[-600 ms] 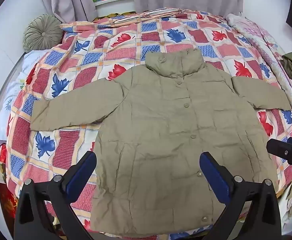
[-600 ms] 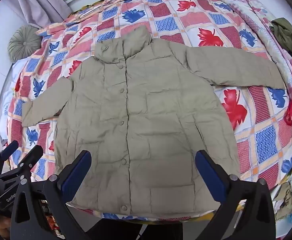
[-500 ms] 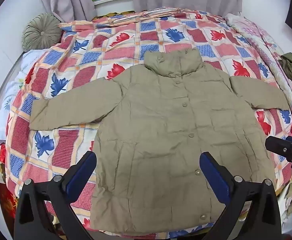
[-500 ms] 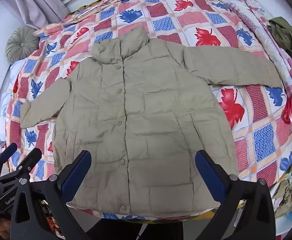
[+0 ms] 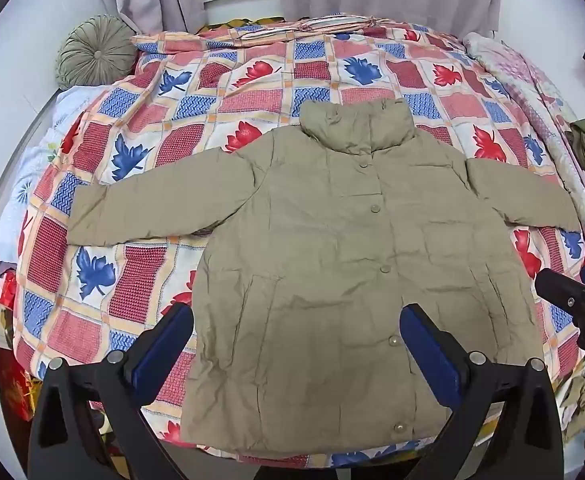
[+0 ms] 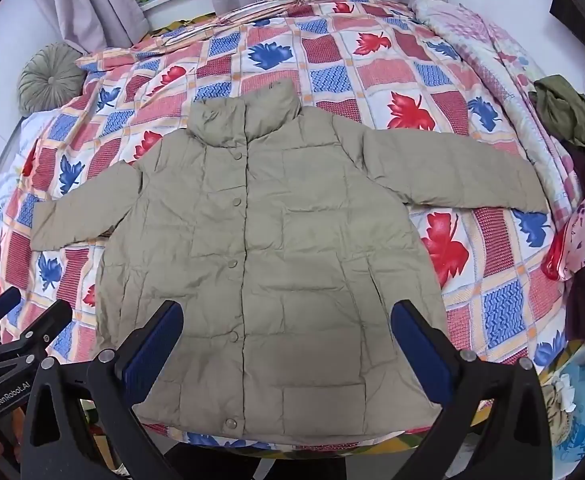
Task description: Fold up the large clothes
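While both tools hang above, the bed's leaf-print quilt (image 5: 252, 96) fills the view w/ an olive puffer jacket (image 5: 332, 260) spread flat on it, front up, buttoned, sleeves out, hem at the near edge. Left gripper (image 5: 296, 344) & right gripper (image 6: 286, 340): jaws wide apart, grasping nothing. Round green cushion (image 5: 94, 52) sits far left.

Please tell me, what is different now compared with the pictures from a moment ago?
Almost nothing. In both views the jacket sits slightly lower in the picture, so both tools drifted a little; nothing was taken or released. The jacket lies flat and buttoned on the quilt, sleeves spread, and the left tool and right tool stay wide open above its hem.
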A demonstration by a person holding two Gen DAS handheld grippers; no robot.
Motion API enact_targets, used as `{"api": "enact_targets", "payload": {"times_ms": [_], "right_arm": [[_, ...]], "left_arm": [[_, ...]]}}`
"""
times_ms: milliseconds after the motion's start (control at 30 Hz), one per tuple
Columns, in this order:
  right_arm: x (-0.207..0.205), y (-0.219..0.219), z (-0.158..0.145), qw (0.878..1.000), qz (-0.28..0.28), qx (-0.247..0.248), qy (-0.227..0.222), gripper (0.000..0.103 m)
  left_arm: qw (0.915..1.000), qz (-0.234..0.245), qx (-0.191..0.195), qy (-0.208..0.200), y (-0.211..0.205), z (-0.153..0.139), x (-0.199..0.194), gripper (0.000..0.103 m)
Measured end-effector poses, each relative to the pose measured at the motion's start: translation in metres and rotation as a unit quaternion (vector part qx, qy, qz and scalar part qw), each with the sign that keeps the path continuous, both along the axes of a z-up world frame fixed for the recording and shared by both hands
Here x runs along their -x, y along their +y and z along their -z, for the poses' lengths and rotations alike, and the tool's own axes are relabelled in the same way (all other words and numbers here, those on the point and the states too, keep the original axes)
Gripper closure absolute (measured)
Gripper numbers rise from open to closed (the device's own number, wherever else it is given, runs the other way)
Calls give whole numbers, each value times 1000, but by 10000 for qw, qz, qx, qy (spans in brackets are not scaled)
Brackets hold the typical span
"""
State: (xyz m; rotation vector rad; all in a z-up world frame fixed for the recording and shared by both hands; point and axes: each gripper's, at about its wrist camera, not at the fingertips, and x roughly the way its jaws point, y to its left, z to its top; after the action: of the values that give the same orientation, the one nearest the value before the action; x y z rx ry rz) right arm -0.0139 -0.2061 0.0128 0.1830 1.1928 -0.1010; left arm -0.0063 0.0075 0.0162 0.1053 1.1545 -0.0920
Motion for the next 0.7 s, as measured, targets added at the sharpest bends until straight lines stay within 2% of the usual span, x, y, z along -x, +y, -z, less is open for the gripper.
{"api": "enact_targets", "payload": {"times_ms": [700], "right_arm": [[-3, 11, -7, 9999, -139, 40, -76, 0]], "left_arm": [[10000, -23, -15, -16, 18, -4, 1, 0]]}}
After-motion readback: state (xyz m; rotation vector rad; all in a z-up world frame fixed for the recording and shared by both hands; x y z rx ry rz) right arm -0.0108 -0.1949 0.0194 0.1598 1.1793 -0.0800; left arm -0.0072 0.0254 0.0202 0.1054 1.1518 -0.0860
